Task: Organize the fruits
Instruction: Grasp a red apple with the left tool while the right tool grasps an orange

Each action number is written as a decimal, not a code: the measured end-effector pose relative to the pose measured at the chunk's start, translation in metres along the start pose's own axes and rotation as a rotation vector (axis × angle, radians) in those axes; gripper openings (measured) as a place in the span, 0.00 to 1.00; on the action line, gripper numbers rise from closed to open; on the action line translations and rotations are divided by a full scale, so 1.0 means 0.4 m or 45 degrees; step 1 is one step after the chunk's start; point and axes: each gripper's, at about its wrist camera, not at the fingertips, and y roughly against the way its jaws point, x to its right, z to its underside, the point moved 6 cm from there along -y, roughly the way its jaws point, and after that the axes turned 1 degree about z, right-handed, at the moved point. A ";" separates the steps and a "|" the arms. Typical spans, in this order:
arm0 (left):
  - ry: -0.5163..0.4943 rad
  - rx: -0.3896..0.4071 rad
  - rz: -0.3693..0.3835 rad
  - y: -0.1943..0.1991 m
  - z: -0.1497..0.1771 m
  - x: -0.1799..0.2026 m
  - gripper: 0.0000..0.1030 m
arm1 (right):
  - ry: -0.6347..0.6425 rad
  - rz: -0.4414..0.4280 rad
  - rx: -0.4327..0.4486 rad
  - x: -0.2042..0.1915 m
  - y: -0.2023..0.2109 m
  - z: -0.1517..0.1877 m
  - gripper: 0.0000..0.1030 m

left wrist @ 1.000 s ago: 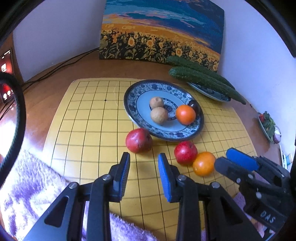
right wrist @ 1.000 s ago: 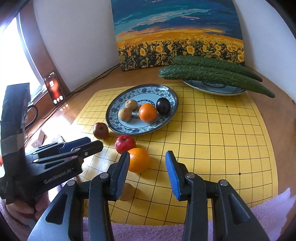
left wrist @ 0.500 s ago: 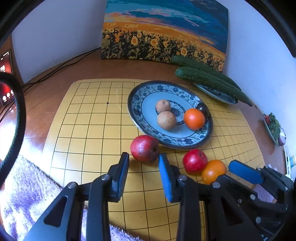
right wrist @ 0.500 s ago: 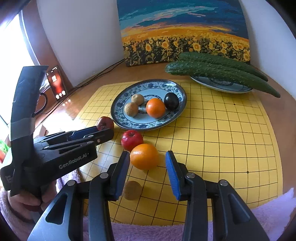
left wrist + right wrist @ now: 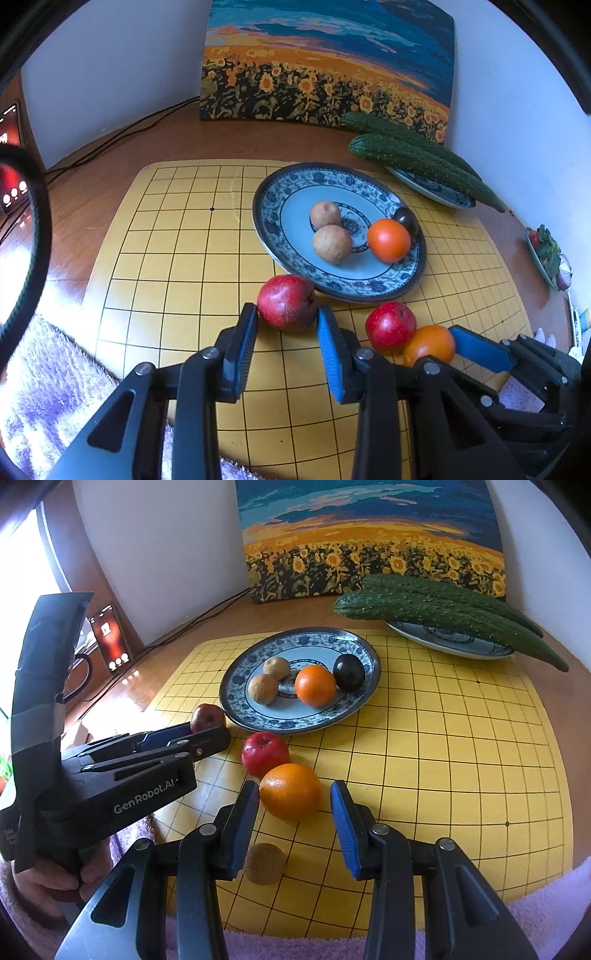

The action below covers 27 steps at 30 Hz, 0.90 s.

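Note:
A blue-patterned plate (image 5: 275, 236) (image 5: 236, 705) on the yellow grid board holds two brown fruits (image 5: 331, 243), an orange (image 5: 315, 685) and a dark plum (image 5: 348, 672). In front of its rim lie a dark red fruit (image 5: 287, 301) (image 5: 208, 717), a red apple (image 5: 389, 325) (image 5: 264, 754) and a second orange (image 5: 430, 343) (image 5: 290, 790). My left gripper (image 5: 287, 311) is open, its tips on either side of the dark red fruit. My right gripper (image 5: 294, 788) is open around the second orange, with a gap on the right. A small brown fruit (image 5: 264, 864) lies under its left finger.
A second plate (image 5: 450, 642) at the back right carries two long cucumbers (image 5: 436, 609). A sunflower painting (image 5: 325, 74) leans on the wall. A phone (image 5: 110, 642) and cables sit at the left. A fluffy purple towel (image 5: 55, 387) covers the near edge.
Both grippers have moved forward over the board. The dark red fruit now sits between the left tips and the second orange between the right ones. Jaw widths look unchanged.

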 end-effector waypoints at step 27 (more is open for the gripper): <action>0.020 0.036 0.027 0.046 0.008 0.001 0.33 | -0.026 -0.035 0.027 0.005 -0.001 0.006 0.35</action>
